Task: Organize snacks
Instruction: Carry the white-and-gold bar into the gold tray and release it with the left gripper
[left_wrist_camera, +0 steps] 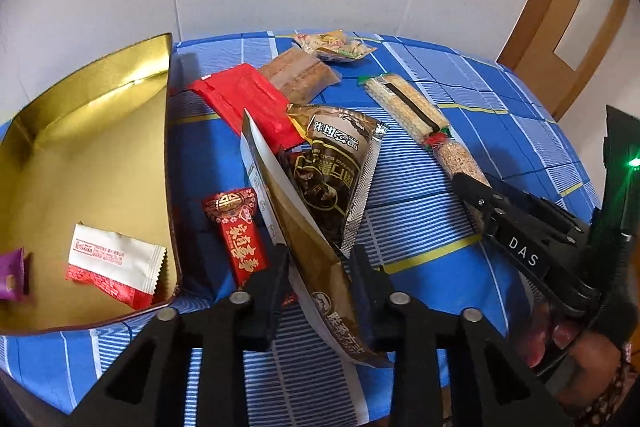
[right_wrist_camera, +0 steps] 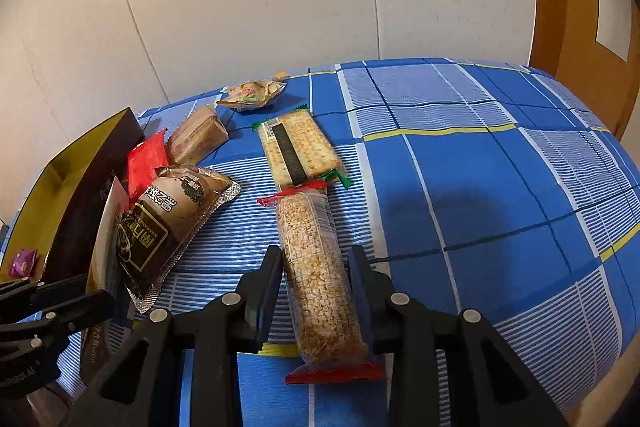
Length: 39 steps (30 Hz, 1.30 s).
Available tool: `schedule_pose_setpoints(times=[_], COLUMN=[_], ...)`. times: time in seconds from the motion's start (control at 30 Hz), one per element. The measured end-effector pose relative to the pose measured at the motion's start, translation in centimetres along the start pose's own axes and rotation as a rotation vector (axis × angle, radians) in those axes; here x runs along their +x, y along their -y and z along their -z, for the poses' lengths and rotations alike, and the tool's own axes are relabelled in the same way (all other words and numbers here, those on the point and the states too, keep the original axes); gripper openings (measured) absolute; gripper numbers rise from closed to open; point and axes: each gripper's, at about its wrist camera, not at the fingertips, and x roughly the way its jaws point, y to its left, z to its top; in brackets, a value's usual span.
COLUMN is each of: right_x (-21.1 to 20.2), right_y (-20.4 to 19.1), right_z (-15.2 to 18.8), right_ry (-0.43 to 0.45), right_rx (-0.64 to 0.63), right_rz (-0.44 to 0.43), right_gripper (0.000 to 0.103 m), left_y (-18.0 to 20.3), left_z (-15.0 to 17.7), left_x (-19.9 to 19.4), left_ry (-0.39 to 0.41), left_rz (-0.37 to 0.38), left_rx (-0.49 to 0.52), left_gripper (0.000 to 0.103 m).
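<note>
While the left gripper pinches a brown packet and the right gripper clamps a grain bar, only two snacks lie in the gold box; about six wait on the cloth.

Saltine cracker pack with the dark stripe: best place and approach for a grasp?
Take the saltine cracker pack across its short width at mid-length, coming from above, fingers on the two long edges. It lies flat on the blue checked cloth, both long sides free; its near end touches the puffed-grain bar.
</note>
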Motion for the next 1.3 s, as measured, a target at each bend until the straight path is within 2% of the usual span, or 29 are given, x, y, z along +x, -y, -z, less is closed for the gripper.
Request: schedule_pose_setpoints(times=[0.1, 0.27, 0.57, 1.1, 1.3], right_x=[0.2, 0.2, 0.2, 0.2, 0.2], right_y=[0.1, 0.0, -0.1, -0.2, -0.2], right_z=[0.0, 0.1, 0.1, 0.2, 0.2], right_ry=[-0.005, 0.002, 0.010, 0.014, 0.014], right_rx=[0.007, 0.007, 0.002, 0.004, 0.004], right_rz=[-0.006, -0.013, -0.006, -0.001, 0.000], right_gripper=[0.035, 0.034, 0.033, 0.033, 0.033], left_y=[0.4, 0.7, -0.3, -2.4, -3.3], left_z=[0.2, 0.7, 1.0, 1.3, 1.2], left_x=[0.8, 0.5, -1.8, -4.7, -5.8], left_ry=[-0.022, 0.003, 0.049, 0.115, 0.147], left_rz=[-0.001, -0.015, 0.006, 0.031, 0.004], left_rx=[0.011, 0.029, 0.025, -0.014, -0.025], left_gripper=[0.038, 0.027, 0.019, 0.018, 0.018])
